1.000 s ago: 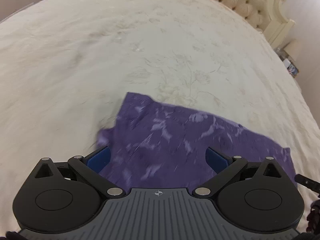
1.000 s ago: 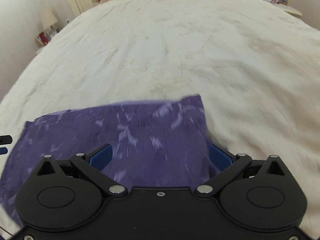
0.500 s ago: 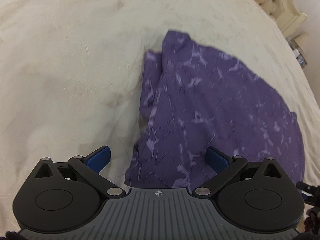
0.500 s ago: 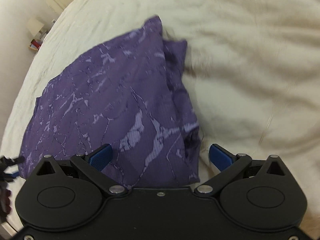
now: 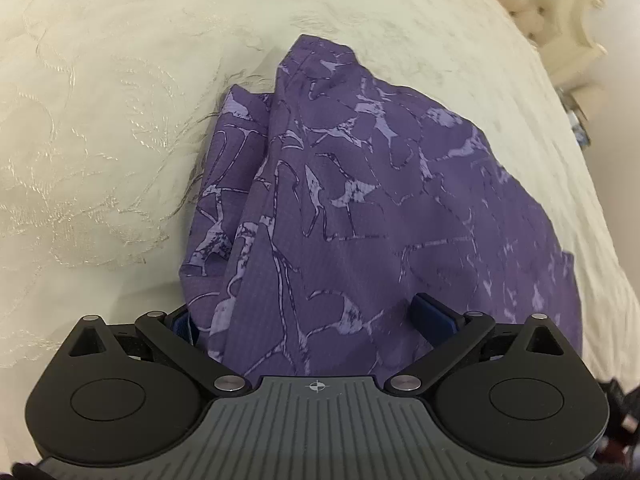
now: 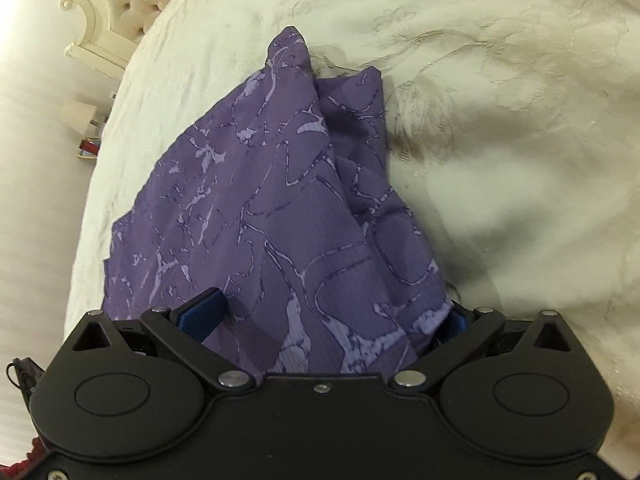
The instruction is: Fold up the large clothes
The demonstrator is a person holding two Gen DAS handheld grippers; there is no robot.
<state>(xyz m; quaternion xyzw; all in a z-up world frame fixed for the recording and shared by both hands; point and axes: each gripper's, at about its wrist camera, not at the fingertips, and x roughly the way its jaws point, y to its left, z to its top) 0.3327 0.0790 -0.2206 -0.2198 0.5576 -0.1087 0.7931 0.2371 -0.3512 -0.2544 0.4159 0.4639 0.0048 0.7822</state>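
Purple garment lies bunched between each spread tool's fingers, on the bedspread.

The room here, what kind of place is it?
Most likely a bedroom: a purple garment lies on a wide cream embroidered bedspread, with a tufted headboard behind and a small lamp beside the bed.

Cream embroidered bed under purple garment
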